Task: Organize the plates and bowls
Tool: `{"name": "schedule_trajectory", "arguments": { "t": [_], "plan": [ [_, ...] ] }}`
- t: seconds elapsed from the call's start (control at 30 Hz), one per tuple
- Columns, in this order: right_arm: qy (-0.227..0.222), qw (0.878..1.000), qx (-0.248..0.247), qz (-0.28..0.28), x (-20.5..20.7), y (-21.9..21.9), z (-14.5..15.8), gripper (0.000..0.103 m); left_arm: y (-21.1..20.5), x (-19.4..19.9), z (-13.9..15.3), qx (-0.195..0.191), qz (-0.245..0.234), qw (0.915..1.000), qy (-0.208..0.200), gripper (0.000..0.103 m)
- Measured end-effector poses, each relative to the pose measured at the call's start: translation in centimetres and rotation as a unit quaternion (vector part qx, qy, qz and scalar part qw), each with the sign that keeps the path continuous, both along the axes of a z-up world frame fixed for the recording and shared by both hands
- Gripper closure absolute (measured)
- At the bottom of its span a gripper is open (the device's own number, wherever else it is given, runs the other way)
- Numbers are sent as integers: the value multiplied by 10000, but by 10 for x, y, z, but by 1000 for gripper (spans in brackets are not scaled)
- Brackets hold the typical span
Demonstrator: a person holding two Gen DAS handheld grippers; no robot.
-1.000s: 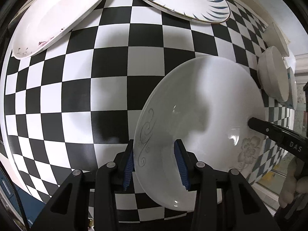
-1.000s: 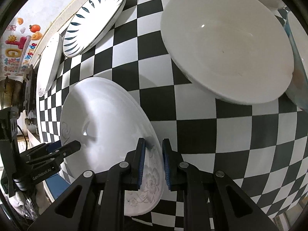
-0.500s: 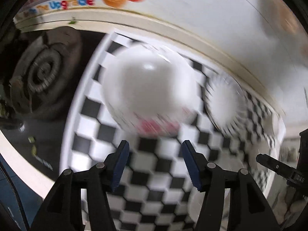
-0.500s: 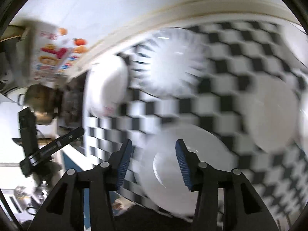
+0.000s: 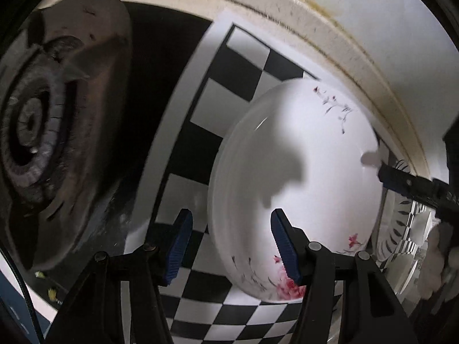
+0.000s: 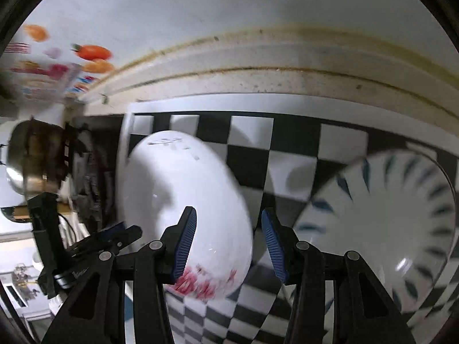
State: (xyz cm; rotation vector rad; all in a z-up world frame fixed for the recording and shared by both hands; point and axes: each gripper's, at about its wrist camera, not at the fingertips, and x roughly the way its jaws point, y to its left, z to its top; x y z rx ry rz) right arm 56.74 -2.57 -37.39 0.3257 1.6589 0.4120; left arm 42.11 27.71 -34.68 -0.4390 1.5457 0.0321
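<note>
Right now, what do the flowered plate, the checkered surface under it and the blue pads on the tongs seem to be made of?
Flowered plate: probably glazed ceramic or porcelain; glossy white with sharp glints and printed pink flowers.
Checkered surface: perhaps a printed vinyl or plastic mat; flat, smooth, with a white border.
Blue pads: likely rubber or soft plastic; matte and finely ribbed.

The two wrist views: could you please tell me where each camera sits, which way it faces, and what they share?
Left wrist: on the left tool, facing steeply down at the floral plate and a stove burner; its own open fingers show, and the other tool's tip at right.
Right wrist: on the right tool, facing down at the floral plate and blue-leaf plate; its own open fingers show, the left tool at left.
Shared: floral plate, checkered mat, both tools.
</note>
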Motion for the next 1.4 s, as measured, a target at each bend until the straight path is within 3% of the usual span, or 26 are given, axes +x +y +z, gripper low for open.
{"name": "schedule_trajectory", "arguments": {
  "t": [0.07, 0.1, 0.17, 0.4, 0.67, 1.0, 1.23, 1.4],
  "plan": [
    [120, 9998, -88, 112, 4, 4, -14, 59, -2, 1, -5, 20, -64, 10000, -15, 54],
    [236, 9995, -86, 172, 5, 7, -23, 63, -4, 1, -4, 4, -129, 9998, -116, 70],
    [403, 9988, -75, 279, 6, 13, -34, 84, -8, 5, -4, 63, -193, 9998, -91, 71],
    [154, 9990, -268, 315, -4, 14, -31, 84, -26, -7, -6, 195, -323, 9992, -128, 73],
    [6, 9995, -221, 238, -33, -1, -8, 87, -55, -36, 33, 317, -540, 9969, -487, 73],
    [-255, 9989, 139, -361, -89, -62, 45, 87, -91, -57, 93, 257, -1044, 9898, -937, 73],
    [-418, 9961, 131, -765, -139, -112, 79, 87, -143, -68, 114, 134, -1506, 9829, -1055, 73],
    [-427, 9921, 86, -1173, -191, -160, 89, 87, -186, -84, 111, -4, -1957, 9756, -996, 73]
  ]
}}
